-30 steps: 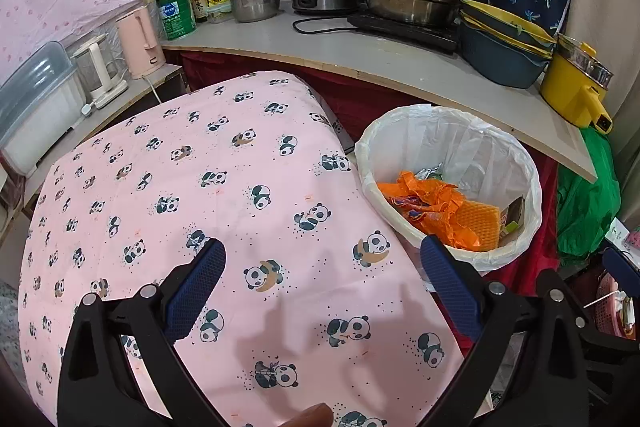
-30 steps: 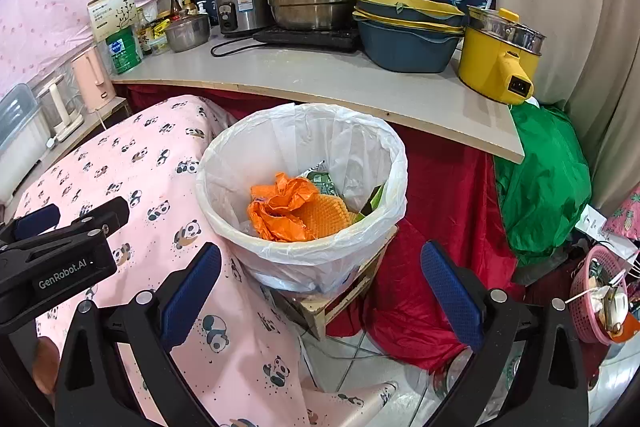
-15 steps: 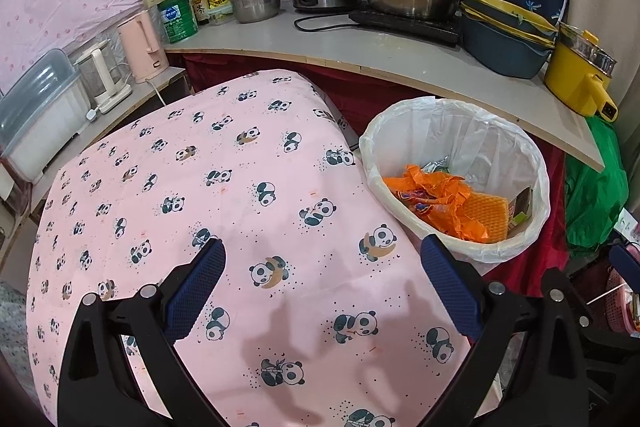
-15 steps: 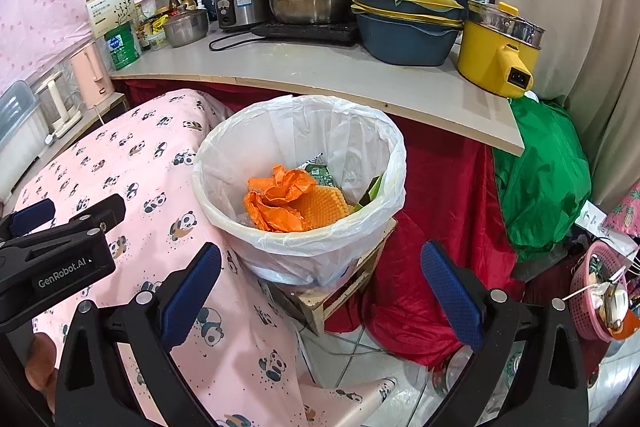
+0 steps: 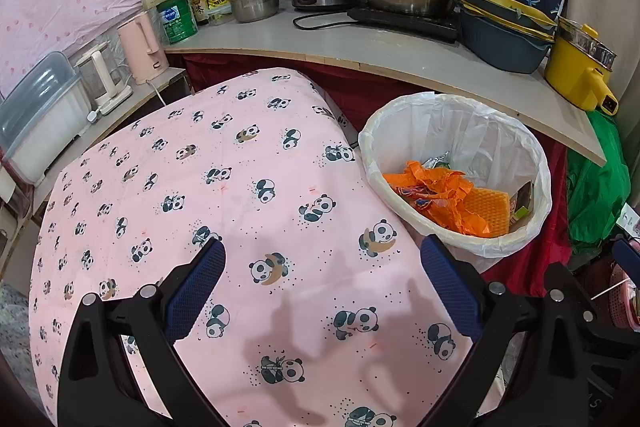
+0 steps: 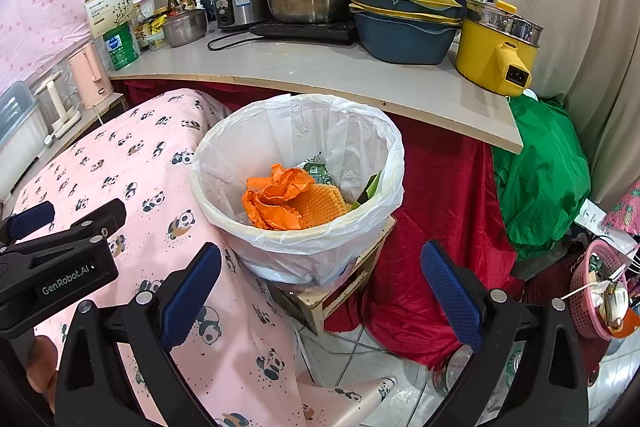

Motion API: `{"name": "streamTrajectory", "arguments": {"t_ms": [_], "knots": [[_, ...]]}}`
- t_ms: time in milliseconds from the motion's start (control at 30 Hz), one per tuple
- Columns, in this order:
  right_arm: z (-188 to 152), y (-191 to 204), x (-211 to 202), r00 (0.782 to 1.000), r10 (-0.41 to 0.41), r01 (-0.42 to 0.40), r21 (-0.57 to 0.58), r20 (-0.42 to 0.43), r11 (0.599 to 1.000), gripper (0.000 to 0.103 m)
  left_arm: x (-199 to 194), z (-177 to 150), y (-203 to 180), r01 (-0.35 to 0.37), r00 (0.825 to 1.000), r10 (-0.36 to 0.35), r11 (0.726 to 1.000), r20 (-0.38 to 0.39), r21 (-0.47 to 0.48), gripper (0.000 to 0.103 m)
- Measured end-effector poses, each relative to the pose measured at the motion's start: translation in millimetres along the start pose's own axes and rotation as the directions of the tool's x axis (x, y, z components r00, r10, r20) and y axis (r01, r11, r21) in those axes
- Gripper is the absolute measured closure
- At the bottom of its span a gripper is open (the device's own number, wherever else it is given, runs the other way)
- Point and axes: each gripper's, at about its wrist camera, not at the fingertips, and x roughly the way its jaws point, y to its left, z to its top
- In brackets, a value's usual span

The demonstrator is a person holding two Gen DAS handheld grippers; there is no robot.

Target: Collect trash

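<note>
Looks about done: orange wrappers (image 6: 280,201) and other trash sit in the lined bin (image 6: 298,247) beside the panda-cloth bench (image 5: 240,187), nothing left on it, left claw (image 5: 320,291) and right claw (image 6: 320,291) both apart and empty.

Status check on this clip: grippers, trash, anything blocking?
Left gripper open, empty, over panda cloth. Right gripper open, empty, facing bin. Orange wrapper already in bin. Nothing blocking.

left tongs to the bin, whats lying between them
Only the panda cloth. In the left wrist view nothing lies on it between the open left tongs and the bin, which stands just past the cloth's right edge.
</note>
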Motion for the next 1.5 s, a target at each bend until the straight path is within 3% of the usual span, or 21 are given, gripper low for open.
{"name": "streamTrajectory", "arguments": {"t_ms": [1500], "knots": [[-3.8,3.2,6.7,1.0,-0.005,0.005,-0.001,-0.009,1.0,0.007,9.2,-6.3,6.9,0.014,1.0,-0.014,1.0,-0.027,-0.015,0.009]]}}
